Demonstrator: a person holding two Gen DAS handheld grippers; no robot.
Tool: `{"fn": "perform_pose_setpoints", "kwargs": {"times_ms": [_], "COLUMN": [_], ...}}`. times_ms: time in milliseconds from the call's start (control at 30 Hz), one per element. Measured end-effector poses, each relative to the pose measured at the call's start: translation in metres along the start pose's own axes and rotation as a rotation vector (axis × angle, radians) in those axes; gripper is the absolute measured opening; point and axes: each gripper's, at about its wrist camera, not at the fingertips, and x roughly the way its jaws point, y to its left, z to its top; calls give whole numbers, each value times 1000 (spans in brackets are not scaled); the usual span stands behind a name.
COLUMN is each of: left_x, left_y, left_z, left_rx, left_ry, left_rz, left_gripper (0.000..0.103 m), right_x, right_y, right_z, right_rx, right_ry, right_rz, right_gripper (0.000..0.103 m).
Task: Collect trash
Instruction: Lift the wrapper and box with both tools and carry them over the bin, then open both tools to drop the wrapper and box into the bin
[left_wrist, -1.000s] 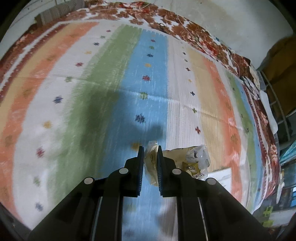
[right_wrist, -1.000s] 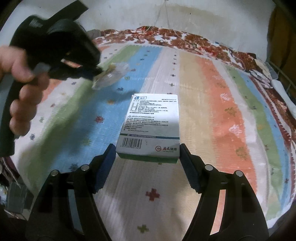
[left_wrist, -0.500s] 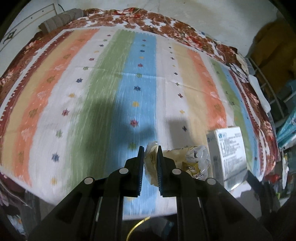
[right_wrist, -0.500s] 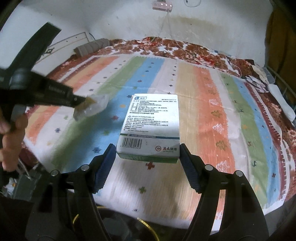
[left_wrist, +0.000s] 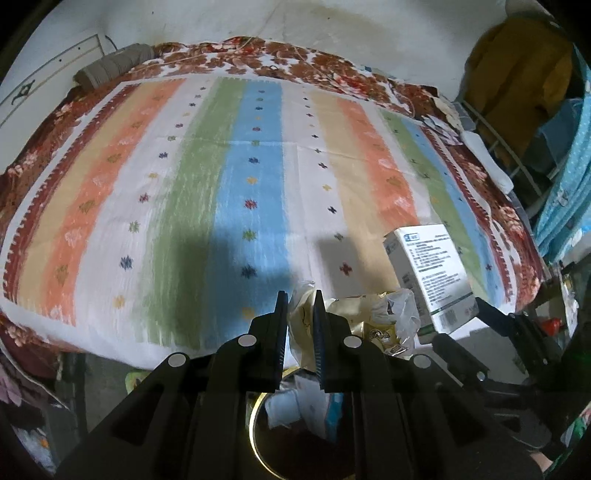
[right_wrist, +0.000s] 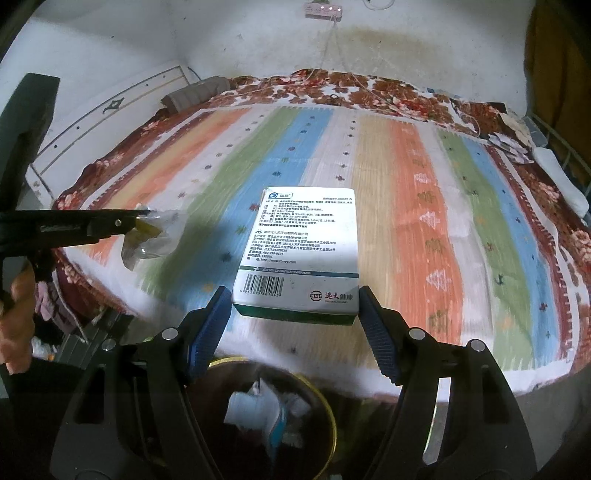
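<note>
My left gripper (left_wrist: 300, 317) is shut on a crumpled clear and yellow plastic wrapper (left_wrist: 369, 314); it also shows in the right wrist view (right_wrist: 155, 236), hanging from the left gripper (right_wrist: 142, 218). My right gripper (right_wrist: 295, 314) is shut on a white and green medicine box (right_wrist: 303, 251), which also shows at the right of the left wrist view (left_wrist: 428, 273). Both grippers hang over the near edge of the bed. A dark bin with a gold rim (right_wrist: 328, 398) sits below them with several pieces of trash inside; it also shows in the left wrist view (left_wrist: 255, 417).
The bed carries a striped cover (left_wrist: 240, 184) over a red floral blanket (right_wrist: 388, 88). A grey roll (left_wrist: 110, 66) lies at the far left corner. A metal rack (left_wrist: 495, 140) with cloth stands at the right. A power strip (right_wrist: 324, 9) hangs on the wall.
Both grippers have drawn back from the bed with their loads. The bed's near edge and the bin below have come into view in both cameras.
</note>
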Motion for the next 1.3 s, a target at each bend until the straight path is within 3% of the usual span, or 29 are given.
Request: {"fn": "perform_pose_setpoints", "kwargs": {"times_ms": [300,800,1033,1300], "left_x": [-9,5,26,62], "left_y": [-16,-25,-24,-13], "left_z": [-57,-116,-127,-133], "left_rx": [-8,-12,-8,-80], "left_ry": [23,97,163,286], "left_rz": [-31,39,105,145], "left_gripper": [12,12,12,12], "right_x": [-20,-13,8,31], "right_y": [6,15,16,13], "right_z": [-51,-101,-122,-132], "right_rx": [-25,-33,-10,34], "right_ry": [67,195,317,425], "right_rz": [33,55,61,85], "right_gripper": [66,66,66,66]}}
